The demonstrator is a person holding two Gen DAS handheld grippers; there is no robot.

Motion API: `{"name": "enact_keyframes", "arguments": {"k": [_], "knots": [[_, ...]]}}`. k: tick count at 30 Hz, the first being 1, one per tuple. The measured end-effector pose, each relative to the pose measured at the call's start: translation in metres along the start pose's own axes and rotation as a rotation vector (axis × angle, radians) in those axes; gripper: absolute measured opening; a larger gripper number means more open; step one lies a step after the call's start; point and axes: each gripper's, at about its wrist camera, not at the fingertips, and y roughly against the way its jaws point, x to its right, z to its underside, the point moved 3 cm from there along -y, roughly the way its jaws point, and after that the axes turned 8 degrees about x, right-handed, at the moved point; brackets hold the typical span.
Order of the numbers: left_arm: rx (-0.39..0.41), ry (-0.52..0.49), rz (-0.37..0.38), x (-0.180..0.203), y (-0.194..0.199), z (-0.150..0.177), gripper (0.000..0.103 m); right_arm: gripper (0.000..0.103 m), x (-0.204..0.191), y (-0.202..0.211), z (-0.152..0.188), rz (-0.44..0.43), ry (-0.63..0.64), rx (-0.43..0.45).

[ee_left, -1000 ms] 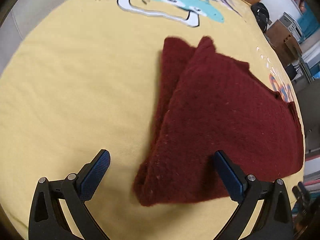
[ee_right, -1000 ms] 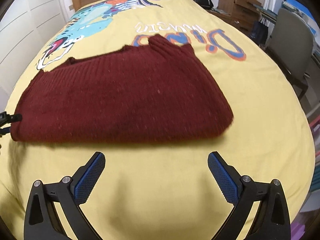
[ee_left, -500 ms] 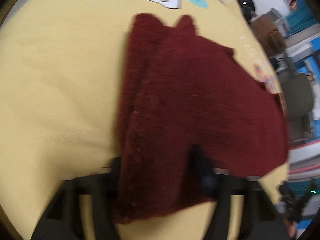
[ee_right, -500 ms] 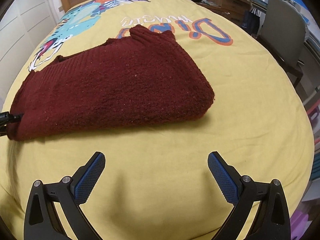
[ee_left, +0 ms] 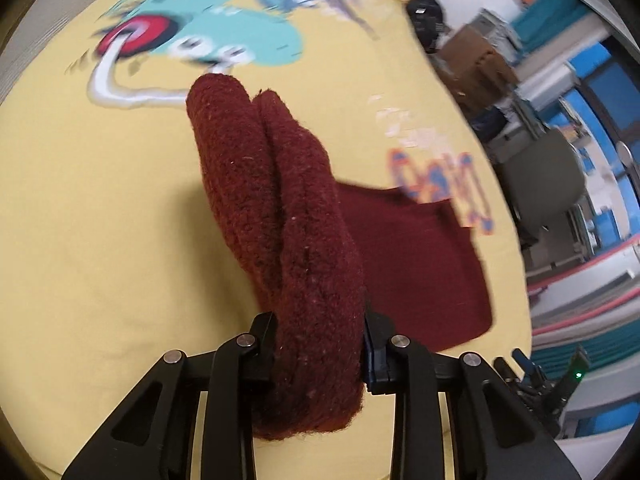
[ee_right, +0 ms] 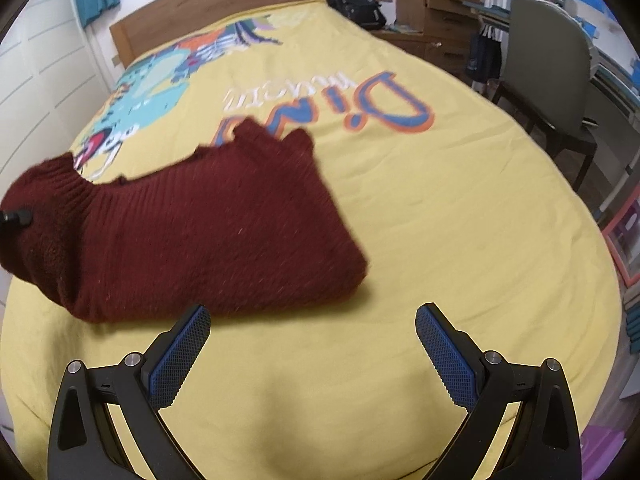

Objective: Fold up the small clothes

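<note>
Sweater (ee_right: 192,232), dark red knit, thick and floppy, lies folded on the yellow bedspread (ee_right: 460,220), left end lifted off it. Looks light but bulky; soft, will sag and slide open unless all layers are pinched together near an edge or corner. Left gripper (ee_left: 320,344) clamped tight on that bunched end, several layers between the jaws. Right gripper (ee_right: 312,344) wide open, holding nothing, hovering just in front of the sweater's near edge. Chair (ee_right: 560,80) beside the bed.
</note>
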Motion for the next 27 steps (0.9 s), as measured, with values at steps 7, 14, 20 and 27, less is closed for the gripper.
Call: {"name": "enact_keyframes", "arguments": {"k": [7,14,20,27], "knots": [[-0.026,-0.123,0.048,0.115,-0.044,-0.009,0.024,0.102,0.04,0.014,-0.026,0.031,-0.025,0.055],[-0.135,-0.233,0.03,0.201,-0.127,0.017,0.024,0.102,0.07,0.013,-0.021,0.068,-0.054,0.021],[-0.179,-0.333,-0.1,0.211,-0.17,0.054,0.025,0.102,0.085,-0.006,0.001,0.092,-0.091,-0.095],[-0.198,-0.333,-0.128,0.203,-0.186,0.061,0.036,0.102,0.091,-0.009,0.009,0.108,-0.093,-0.128]]}}
